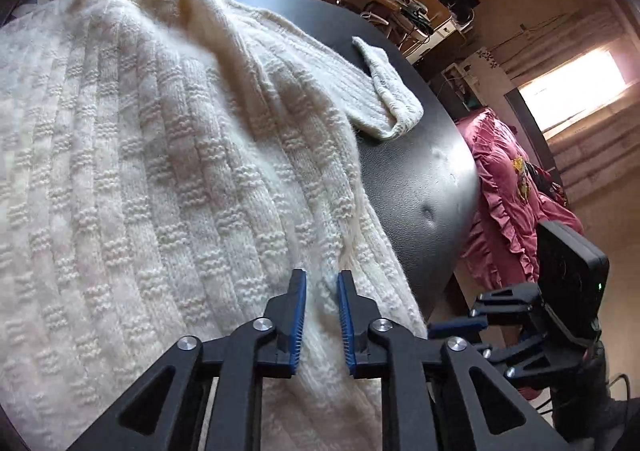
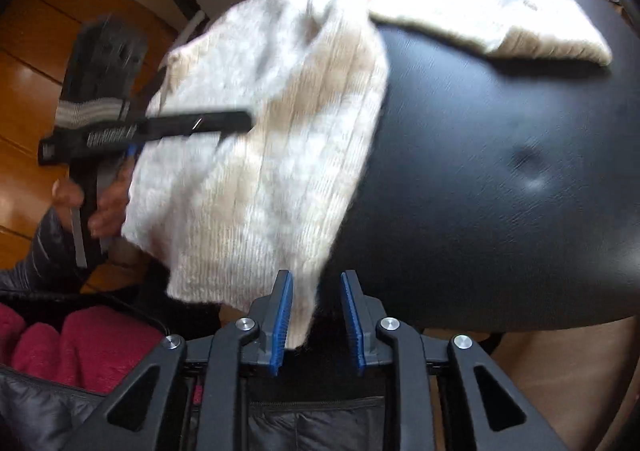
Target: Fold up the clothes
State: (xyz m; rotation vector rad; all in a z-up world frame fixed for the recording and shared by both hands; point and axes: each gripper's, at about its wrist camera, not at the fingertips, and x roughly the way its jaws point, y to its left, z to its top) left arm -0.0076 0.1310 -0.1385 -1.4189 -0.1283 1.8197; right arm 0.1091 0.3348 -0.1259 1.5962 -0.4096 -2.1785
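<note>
Item: cream cable-knit sweater (image 1: 168, 155), spread over a round black padded table (image 1: 424, 179), hem overhanging its near edge; judged soft, bulky, light and stretchy, best taken at hem corners or the sleeve cuff (image 1: 394, 107). Left gripper (image 1: 322, 315) and right gripper (image 2: 316, 315): each part-open, pads astride the hem, neither visibly clamping. Containers: none in view.

Cream knitted sweater (image 1: 168, 155) spread over a black padded table (image 1: 424, 179), one sleeve (image 1: 384, 91) laid out toward the table's far edge, left gripper (image 1: 322, 279) held just above the knit with blue pads slightly parted, nothing clamped, right gripper (image 1: 560, 315) seen beside it, pink ruffled bedding (image 1: 508, 211) beyond.
</note>
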